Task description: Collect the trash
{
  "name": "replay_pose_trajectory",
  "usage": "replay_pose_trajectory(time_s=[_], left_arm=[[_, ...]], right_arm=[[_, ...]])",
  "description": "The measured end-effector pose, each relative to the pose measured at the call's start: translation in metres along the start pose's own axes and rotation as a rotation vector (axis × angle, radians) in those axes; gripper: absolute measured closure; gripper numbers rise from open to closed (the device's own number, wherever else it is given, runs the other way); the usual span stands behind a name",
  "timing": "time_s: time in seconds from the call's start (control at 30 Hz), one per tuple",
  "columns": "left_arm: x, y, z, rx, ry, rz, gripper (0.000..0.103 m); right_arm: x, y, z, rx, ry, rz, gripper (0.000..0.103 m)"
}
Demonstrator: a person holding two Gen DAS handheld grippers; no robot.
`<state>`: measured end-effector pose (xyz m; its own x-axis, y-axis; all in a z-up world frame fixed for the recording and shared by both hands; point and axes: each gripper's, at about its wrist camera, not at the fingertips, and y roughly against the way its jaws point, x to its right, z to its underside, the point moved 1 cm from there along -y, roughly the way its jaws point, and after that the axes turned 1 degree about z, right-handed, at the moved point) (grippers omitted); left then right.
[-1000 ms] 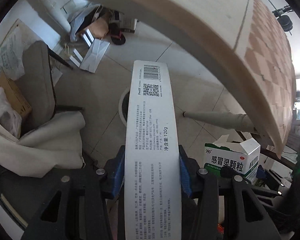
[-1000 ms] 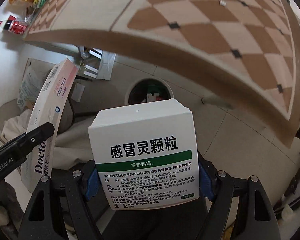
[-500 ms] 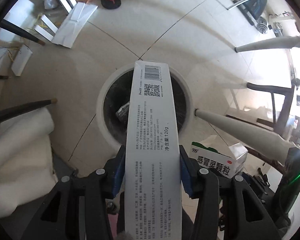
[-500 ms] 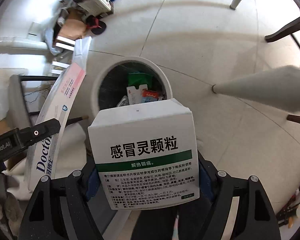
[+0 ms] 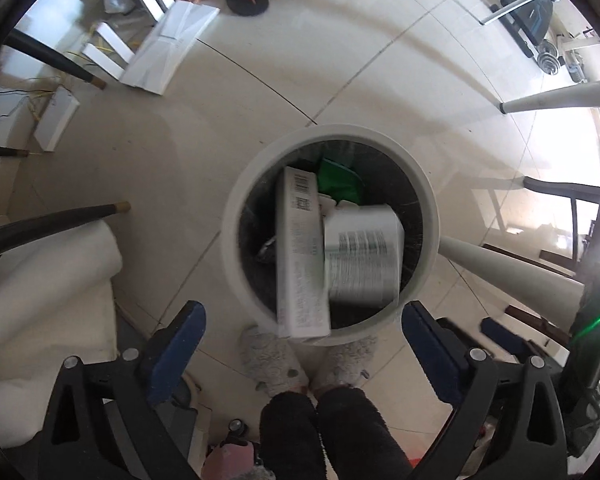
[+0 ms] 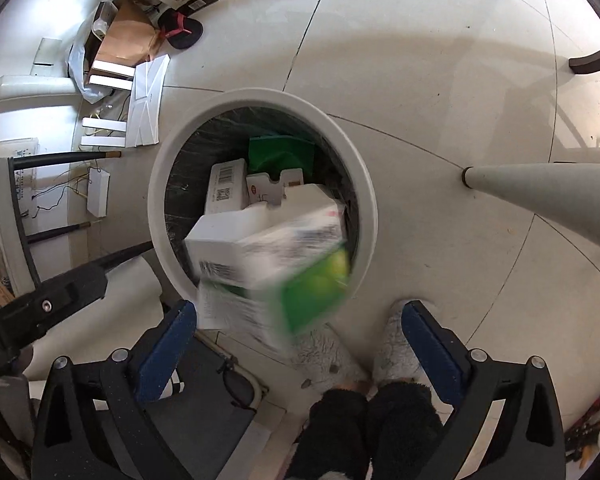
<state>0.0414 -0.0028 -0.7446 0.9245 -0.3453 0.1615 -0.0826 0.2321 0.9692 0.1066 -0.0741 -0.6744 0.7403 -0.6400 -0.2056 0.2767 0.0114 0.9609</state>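
A round white trash bin (image 5: 332, 132) with a dark liner stands on the tiled floor right below both grippers. My left gripper (image 5: 302, 312) is open, its jaws still opening, with nothing pressed between the blue pads. Its long white toothpaste box (image 5: 300, 256) drops loose into the bin, its near end over the rim. My right gripper (image 6: 298, 312) is open too, jaws still widening. The white-and-green medicine box (image 6: 268, 264) tumbles, blurred, over the bin's (image 6: 260, 98) near rim. In the left wrist view the medicine box (image 5: 360, 256) lies beside the long box. Green packaging and other cartons lie inside.
A person's feet in grey fuzzy slippers (image 5: 268, 356) stand against the bin's near side. White table legs (image 5: 500, 264) slant in from the right. Dark chair legs (image 5: 52, 224) and a white cushion (image 5: 40, 272) are at the left. Cardboard and white boxes (image 6: 120, 44) litter the far floor.
Both grippers came down over the bin and opened. The toothpaste box and the medicine box left the pads and are falling into the bin.
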Motion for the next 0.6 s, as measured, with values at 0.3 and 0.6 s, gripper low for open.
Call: replay_pose_trajectory(time_s=[0.3, 0.6], left_arm=[[0.001, 0.059, 0.041, 0.106, -0.035, -0.096, 0.003], [0.023, 0.157, 0.101, 0.122, -0.050, -0.097, 0.003]], right_arm=[[-0.005, 0.066, 0.025, 0.070, 0.052, 0.121, 0.000], [-0.006, 0.179, 0.079, 0.092, 0.069, 0.092, 0.000]])
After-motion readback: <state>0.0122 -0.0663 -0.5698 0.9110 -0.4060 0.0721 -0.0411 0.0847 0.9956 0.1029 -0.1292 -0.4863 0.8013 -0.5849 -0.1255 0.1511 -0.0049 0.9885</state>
